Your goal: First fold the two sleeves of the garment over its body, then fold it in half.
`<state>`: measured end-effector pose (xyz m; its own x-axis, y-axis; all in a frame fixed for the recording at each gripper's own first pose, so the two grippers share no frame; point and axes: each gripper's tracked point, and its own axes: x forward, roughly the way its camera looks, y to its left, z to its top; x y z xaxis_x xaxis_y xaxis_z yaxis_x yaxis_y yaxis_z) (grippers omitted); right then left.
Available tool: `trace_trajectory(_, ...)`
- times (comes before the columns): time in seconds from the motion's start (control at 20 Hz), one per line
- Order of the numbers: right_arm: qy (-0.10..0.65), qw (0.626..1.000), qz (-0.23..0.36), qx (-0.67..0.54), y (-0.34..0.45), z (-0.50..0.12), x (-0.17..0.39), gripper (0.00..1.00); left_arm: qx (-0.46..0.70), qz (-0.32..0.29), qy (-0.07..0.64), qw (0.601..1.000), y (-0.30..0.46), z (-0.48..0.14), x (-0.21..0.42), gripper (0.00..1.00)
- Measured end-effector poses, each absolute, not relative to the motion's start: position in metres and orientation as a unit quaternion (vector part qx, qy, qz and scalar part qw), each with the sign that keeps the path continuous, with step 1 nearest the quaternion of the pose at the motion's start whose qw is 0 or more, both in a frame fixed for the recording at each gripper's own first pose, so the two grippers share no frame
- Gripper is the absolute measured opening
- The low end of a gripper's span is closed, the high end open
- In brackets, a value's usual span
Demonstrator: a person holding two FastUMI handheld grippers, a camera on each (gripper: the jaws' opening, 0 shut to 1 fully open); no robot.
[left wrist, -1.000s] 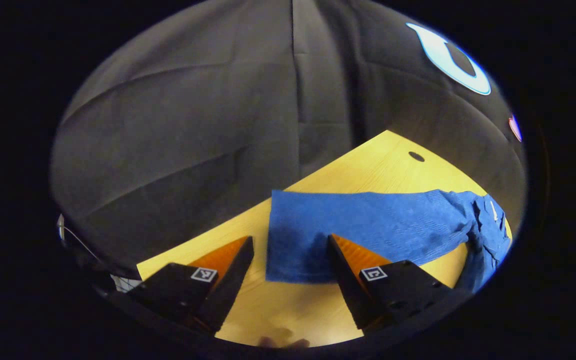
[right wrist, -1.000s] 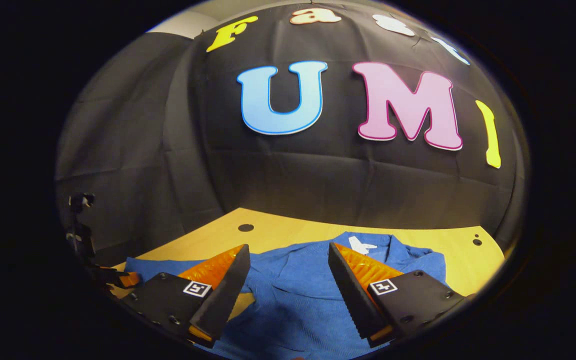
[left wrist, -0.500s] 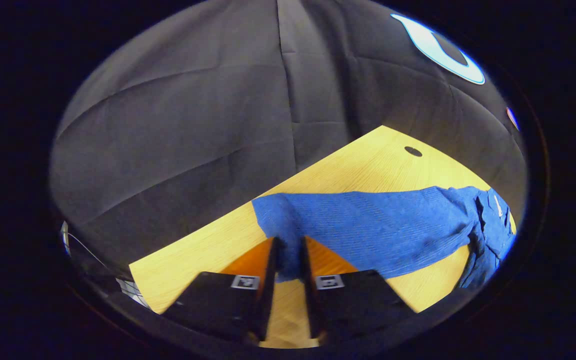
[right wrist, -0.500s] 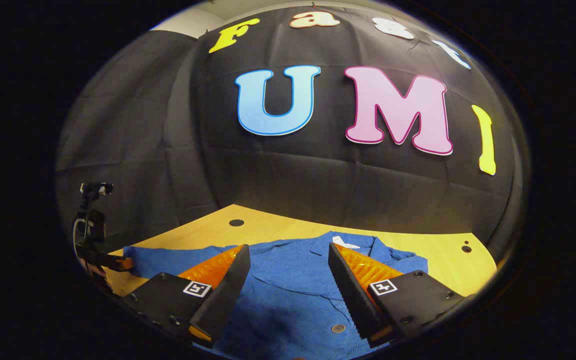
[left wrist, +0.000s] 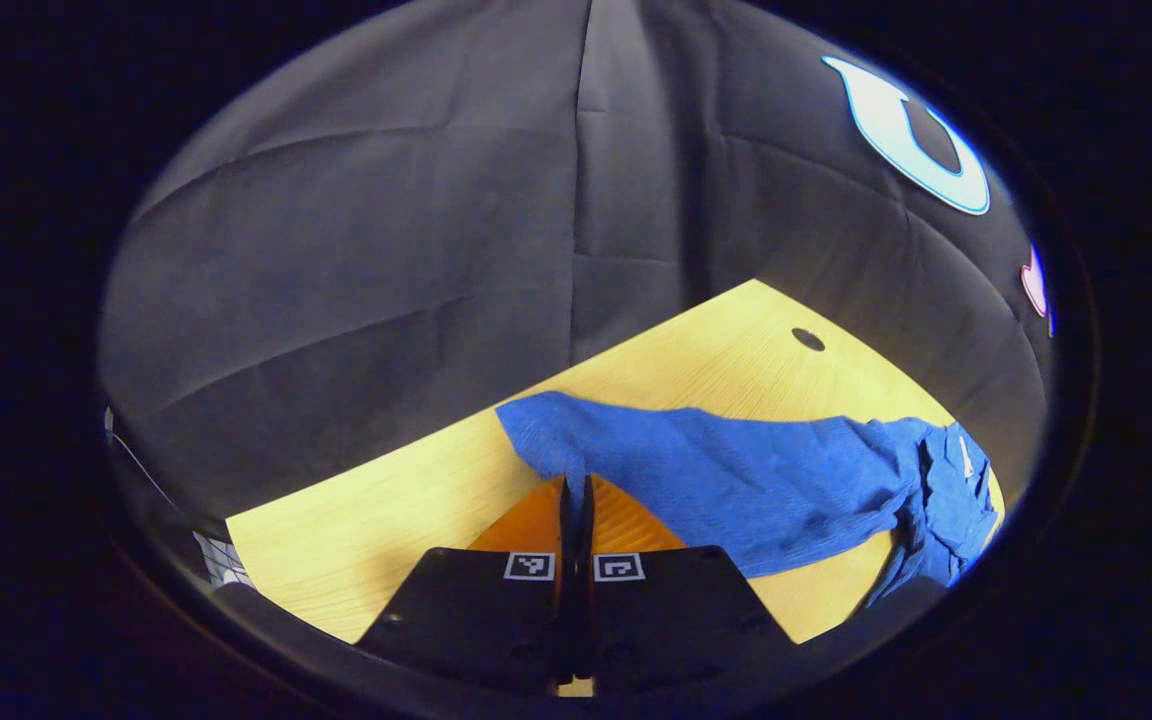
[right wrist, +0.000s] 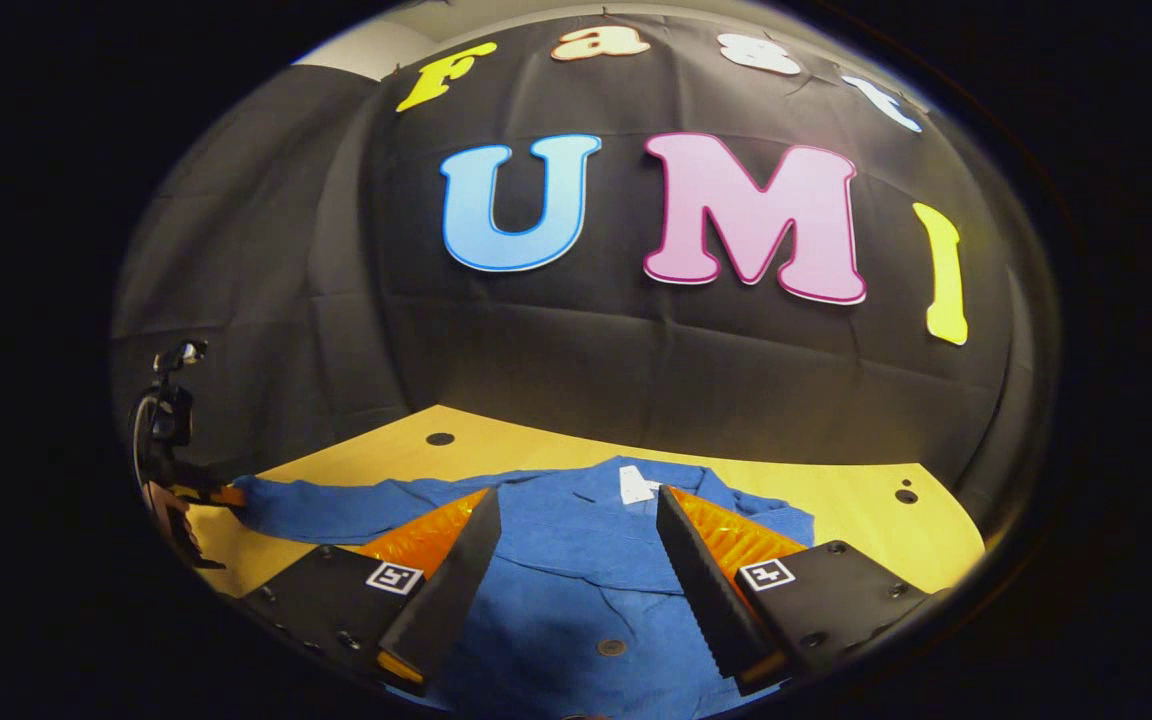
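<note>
Now L gripper (left wrist: 576, 490) fingers pinched on blue sleeve (left wrist: 716, 480) cuff.

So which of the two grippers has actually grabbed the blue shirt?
The left gripper: its fingers are pinched shut on the cuff end of the shirt's sleeve. The right gripper hangs open above the shirt's front.
</note>
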<state>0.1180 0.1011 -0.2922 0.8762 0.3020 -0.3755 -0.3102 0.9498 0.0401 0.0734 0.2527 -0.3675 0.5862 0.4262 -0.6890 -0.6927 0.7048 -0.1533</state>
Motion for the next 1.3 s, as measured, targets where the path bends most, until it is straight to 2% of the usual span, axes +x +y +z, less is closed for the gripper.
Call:
trace_trajectory(0.2,0.196,0.972,0.125,-0.012,0.065,-0.295,0.124,0.99,-0.194,0.291,0.305,0.886,0.219,-0.334,0.111,0.0)
trace_trajectory(0.45,0.191,0.977,0.1,-0.01,0.024,-0.291,0.126,0.99,-0.189,0.215,0.28,0.916,0.138,-0.295,0.179,0.0)
trace_trajectory(0.65,0.183,0.979,0.081,-0.03,-0.023,-0.288,0.132,0.99,-0.181,0.142,0.262,0.937,0.049,-0.265,0.229,0.0)
trace_trajectory(0.9,0.186,0.982,0.028,-0.022,-0.088,-0.288,0.128,0.99,-0.175,0.037,0.255,0.95,-0.078,-0.241,0.275,0.0)
trace_trajectory(1.05,0.191,0.981,-0.002,-0.03,-0.129,-0.291,0.123,0.99,-0.16,-0.024,0.264,0.951,-0.154,-0.237,0.286,0.0)
trace_trajectory(1.15,0.191,0.98,-0.023,-0.046,-0.158,-0.29,0.12,0.95,-0.15,-0.06,0.273,0.948,-0.204,-0.243,0.293,0.0)
trace_trajectory(1.3,0.194,0.979,-0.048,-0.044,-0.188,-0.291,0.113,0.99,-0.129,-0.097,0.284,0.945,-0.264,-0.253,0.296,0.0)
